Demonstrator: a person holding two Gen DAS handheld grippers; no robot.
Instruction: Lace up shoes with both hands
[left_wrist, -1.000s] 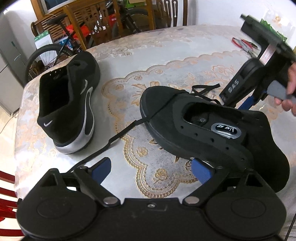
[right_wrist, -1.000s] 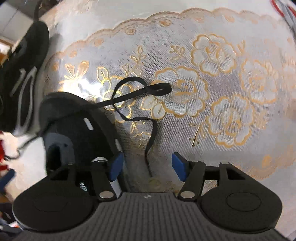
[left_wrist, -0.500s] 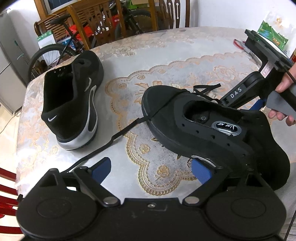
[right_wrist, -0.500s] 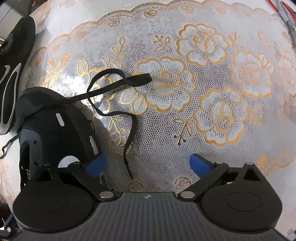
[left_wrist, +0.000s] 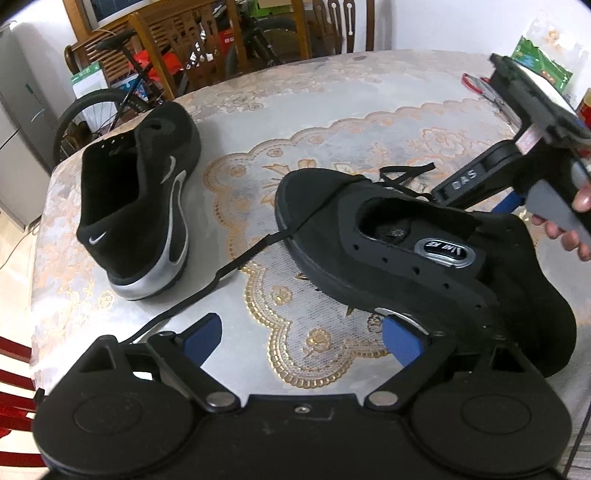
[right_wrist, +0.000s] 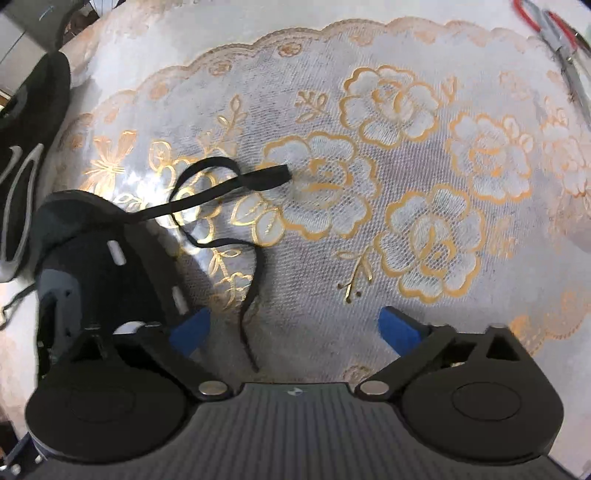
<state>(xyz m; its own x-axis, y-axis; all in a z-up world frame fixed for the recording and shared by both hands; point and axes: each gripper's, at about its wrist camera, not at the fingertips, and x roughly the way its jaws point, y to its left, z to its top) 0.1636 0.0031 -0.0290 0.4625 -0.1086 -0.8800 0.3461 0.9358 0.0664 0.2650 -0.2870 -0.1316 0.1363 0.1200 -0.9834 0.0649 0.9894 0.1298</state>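
A black shoe (left_wrist: 424, 273) lies tilted on the table, its row of eyelets facing me. Its black lace (left_wrist: 236, 266) runs from the toe towards my left gripper (left_wrist: 301, 339), which is open with nothing between its fingers; its right pad (left_wrist: 402, 343) is close to the sole. The lace's other end (right_wrist: 221, 184) loops on the cloth beyond the shoe (right_wrist: 92, 258). My right gripper (right_wrist: 295, 328) points down over it with its jaws opening. The lace tip lies loose between the pads, untouched. A second black shoe (left_wrist: 144, 206) stands upright at the left.
Red-handled scissors (right_wrist: 554, 40) and a green packet (left_wrist: 543, 62) lie at the far right of the table. A hand (left_wrist: 569, 225) holds the right gripper's handle. Wooden chairs and a bicycle (left_wrist: 122, 92) stand beyond the far table edge.
The right gripper's jaws have spread much wider and it has shifted slightly over the cloth. The left gripper and both shoes have stayed put.
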